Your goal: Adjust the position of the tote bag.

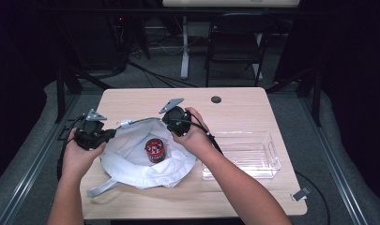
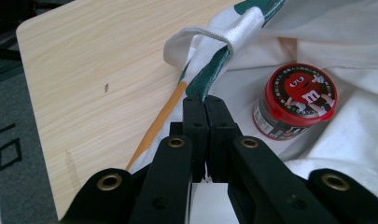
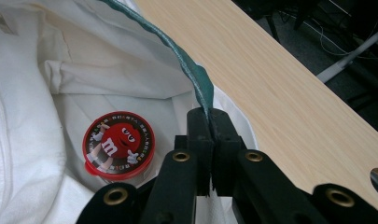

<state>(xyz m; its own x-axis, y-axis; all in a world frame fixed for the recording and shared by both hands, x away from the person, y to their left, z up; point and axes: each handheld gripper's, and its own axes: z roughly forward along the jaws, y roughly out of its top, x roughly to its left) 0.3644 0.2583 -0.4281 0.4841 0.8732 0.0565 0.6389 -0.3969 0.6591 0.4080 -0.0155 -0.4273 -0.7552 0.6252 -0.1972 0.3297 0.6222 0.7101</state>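
The white bag [image 1: 145,161] lies open on the table [image 1: 234,110], a red-lidded jar [image 1: 155,150] standing inside it. The left gripper [image 2: 205,105] is clamped on the bag's green-trimmed rim; the right gripper [image 3: 209,116] pinches the opposite rim. A clear tray [image 1: 267,161] sits empty, just beside the bag.

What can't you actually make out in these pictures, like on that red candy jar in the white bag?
- Red-lidded jar: label too small in the high view; its lower part is hidden by bag folds in both gripper views.
- White bag: the rim cloth inside both grips is covered by the fingers.
- Clear tray: too faint in the high view to tell if anything lies in it.
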